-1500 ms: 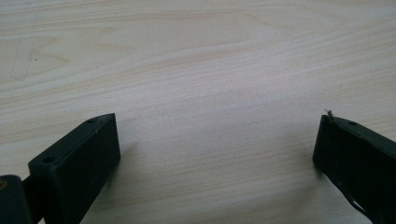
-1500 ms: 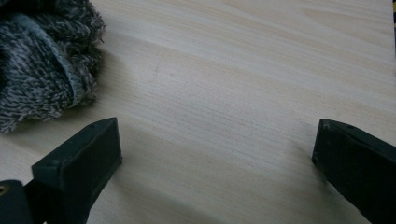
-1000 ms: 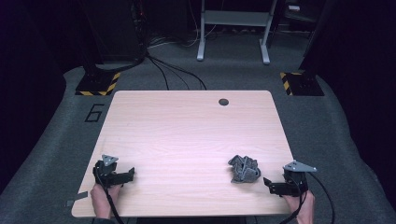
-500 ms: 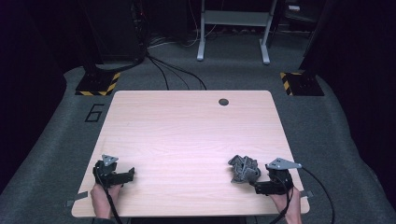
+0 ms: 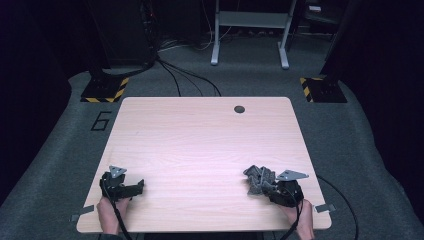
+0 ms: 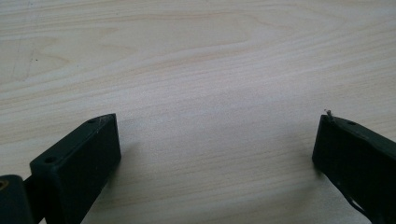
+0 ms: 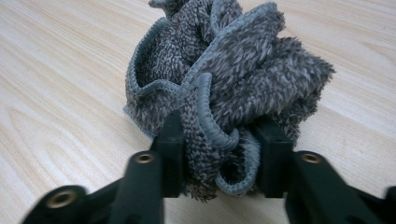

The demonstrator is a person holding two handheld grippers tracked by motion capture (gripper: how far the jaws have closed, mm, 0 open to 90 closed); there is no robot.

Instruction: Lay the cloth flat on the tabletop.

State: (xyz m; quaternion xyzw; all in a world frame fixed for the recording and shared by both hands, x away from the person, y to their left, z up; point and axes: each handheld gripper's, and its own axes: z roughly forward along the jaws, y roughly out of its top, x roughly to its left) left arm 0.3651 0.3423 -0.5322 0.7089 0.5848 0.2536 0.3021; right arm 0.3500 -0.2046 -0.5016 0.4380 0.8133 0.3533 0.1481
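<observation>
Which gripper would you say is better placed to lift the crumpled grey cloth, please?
The right gripper: its jaws already straddle a fold of the grey cloth at the table's near right corner. The left gripper sits open over bare wood on the opposite side.

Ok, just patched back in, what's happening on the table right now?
A person is working at a wooden table with a gripper in each hand. The right gripper has its jaws on either side of a fold of a crumpled grey cloth near the table's front right, pressing into it. The left gripper sits at the front left with its jaws wide apart over bare wood, holding nothing. The cloth lies bunched on the tabletop.
</observation>
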